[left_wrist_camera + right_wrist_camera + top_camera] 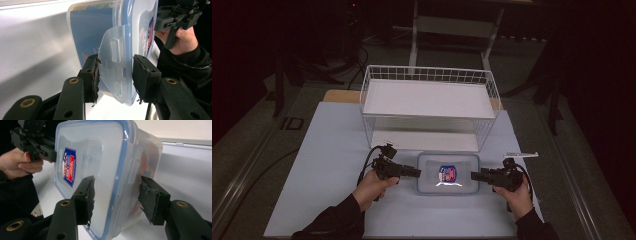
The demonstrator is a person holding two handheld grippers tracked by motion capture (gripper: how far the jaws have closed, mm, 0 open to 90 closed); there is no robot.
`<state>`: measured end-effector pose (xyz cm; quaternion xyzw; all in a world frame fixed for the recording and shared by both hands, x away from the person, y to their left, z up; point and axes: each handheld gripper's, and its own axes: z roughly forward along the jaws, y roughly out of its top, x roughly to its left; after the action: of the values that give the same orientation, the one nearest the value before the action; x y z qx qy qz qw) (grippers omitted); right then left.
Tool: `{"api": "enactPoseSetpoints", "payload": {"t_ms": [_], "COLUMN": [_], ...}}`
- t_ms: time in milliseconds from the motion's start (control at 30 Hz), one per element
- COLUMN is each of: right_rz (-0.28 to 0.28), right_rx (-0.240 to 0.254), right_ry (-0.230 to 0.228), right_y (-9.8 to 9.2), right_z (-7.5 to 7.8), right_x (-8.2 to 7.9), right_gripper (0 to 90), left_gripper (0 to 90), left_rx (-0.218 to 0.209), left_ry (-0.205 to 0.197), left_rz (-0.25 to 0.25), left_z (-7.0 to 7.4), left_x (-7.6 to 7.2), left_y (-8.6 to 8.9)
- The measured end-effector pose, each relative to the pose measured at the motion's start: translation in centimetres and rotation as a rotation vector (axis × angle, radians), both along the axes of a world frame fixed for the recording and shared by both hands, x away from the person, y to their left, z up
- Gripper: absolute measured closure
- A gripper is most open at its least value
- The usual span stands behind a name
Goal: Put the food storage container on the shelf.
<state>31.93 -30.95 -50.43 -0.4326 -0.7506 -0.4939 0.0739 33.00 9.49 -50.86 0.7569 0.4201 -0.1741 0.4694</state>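
A clear plastic container (pixel 447 174) with a blue-rimmed lid and a red and blue sticker (pixel 68 166) lies on the pale table (pixel 332 150), just in front of the wire basket. My left gripper (pixel 417 173) is at its left end, open, with its jaws either side of the end latch flap (pixel 113 50). My right gripper (pixel 474 176) is at the opposite end, open. One of its jaws stands over the lid and the other beside the side wall. In the left gripper view the container (pixel 92 32) sits close between the pads.
A white wire basket (pixel 429 75) with a white shelf stands behind the container, mid-table. A small white strip (pixel 521 154) lies near the right gripper. A table frame and cables sit in the dark beyond the far edge.
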Motion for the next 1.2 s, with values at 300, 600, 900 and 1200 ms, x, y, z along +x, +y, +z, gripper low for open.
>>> {"api": "enactPoseSetpoints", "payload": {"t_ms": [300,600,900,1200], "right_rz": [-0.018,-0.020,-0.006,-0.004], "right_rx": [-0.018,-0.001,0.004,0.010], "right_ry": [0.004,-0.047,-0.109,-0.190], "right_y": [0.2,1.1,2.2,3.0], "right_z": [0.4,3.9,7.6,12.5], "right_x": [-1.1,-1.7,-1.4,-0.9], "right_gripper": [49.3,49.6,49.6,49.7], "left_gripper": [57.6,57.6,57.6,57.7], "left_rx": [-0.009,-0.010,-0.008,-0.034], "left_ry": [-0.047,-0.105,-0.170,-0.215], "left_rz": [0.022,0.021,0.039,0.043], "left_z": [0.5,3.9,8.5,12.9], "left_x": [-0.9,-1.8,-2.0,-1.3], "left_y": [0.1,1.0,2.2,3.2]}}
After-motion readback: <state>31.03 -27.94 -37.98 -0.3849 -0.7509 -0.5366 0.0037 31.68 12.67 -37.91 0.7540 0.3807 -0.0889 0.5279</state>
